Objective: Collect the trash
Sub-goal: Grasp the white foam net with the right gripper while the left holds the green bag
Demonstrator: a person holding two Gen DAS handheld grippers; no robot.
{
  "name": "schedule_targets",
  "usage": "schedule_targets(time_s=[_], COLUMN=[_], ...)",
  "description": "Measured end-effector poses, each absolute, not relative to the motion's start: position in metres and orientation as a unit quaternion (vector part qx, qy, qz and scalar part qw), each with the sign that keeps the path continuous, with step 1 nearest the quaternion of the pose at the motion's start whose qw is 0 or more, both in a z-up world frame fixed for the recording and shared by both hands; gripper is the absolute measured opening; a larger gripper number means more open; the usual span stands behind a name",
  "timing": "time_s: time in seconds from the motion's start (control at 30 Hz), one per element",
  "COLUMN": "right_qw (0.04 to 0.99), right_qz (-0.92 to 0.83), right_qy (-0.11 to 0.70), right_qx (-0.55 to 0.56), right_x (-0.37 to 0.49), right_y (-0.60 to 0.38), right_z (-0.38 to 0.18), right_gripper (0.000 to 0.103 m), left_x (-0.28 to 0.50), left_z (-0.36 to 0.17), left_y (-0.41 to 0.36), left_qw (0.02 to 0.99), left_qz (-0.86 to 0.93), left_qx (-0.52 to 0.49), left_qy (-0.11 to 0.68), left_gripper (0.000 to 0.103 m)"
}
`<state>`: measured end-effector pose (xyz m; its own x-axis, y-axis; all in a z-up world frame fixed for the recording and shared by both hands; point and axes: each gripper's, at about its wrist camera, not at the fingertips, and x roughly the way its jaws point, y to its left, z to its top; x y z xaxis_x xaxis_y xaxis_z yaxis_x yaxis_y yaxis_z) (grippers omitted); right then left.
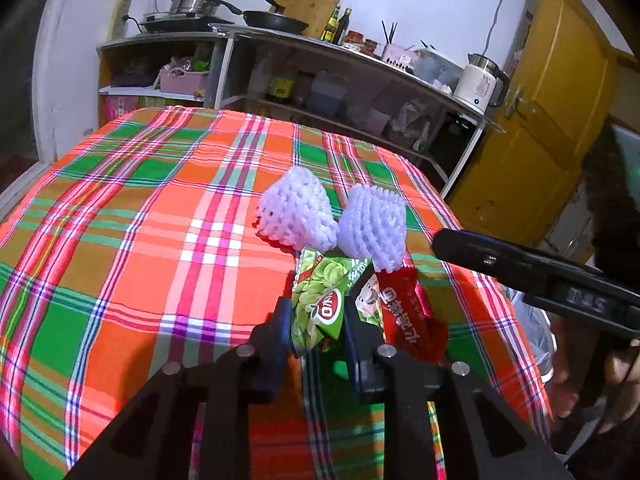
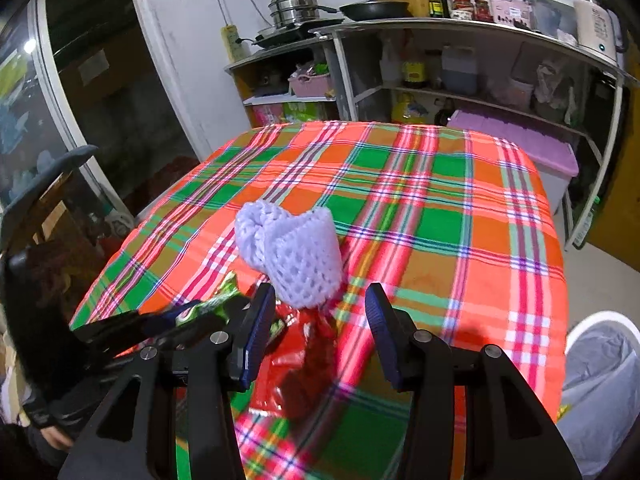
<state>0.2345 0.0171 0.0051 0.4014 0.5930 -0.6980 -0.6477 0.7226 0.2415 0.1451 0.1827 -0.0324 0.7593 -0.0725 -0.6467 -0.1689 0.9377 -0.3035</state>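
Observation:
My left gripper (image 1: 316, 316) is shut on a green snack wrapper (image 1: 320, 300), held just above the plaid tablecloth (image 1: 160, 240). A red wrapper (image 1: 408, 316) lies right beside it. Two white foam fruit nets (image 1: 296, 212) (image 1: 376, 224) sit just beyond. My right gripper (image 2: 320, 316) is open and empty, hovering over the red wrapper (image 2: 304, 344) with a foam net (image 2: 296, 248) just ahead. The green wrapper (image 2: 216, 304) and left gripper show at its left. The right gripper's finger also shows in the left wrist view (image 1: 520, 268).
A bin with a clear liner (image 2: 600, 380) stands off the table's right edge. Kitchen shelves (image 1: 360, 80) with pots, bottles and a kettle (image 1: 480, 80) stand behind the table. A yellow door (image 1: 560, 100) is at the right.

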Motion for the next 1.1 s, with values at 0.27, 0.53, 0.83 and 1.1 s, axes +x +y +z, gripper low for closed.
schedule_targets(time_s=[0.27,0.53,0.83,1.1], right_qw=[0.833,0.824,0.827,0.844], right_qz=[0.372,0.37,0.378,0.373], right_qy=[0.404,0.423,0.41,0.384], right_qx=[-0.064,-0.068,-0.067,-0.041], right_x=[0.247,0.259,0.248,0.229], right_y=[0.049,0.061,0.054,0.017], right_z=[-0.004,-0.017,-0.009,0.017], right_gripper=[0.048,0.041,0.02,0.02], left_x=[0.134,0.131,0.126,0.116], left_z=[-0.031,-0.031,-0.028,-0.01], left_y=[0.196,0.2,0.197,0.18], left_qw=[0.922,0.923,0.924,0.931], left_qz=[0.03,0.03,0.035,0.032], left_qx=[-0.186,-0.189,-0.185,-0.173], left_qy=[0.338,0.335,0.333,0.32], left_gripper=[0.024,0.024,0.024,0.024])
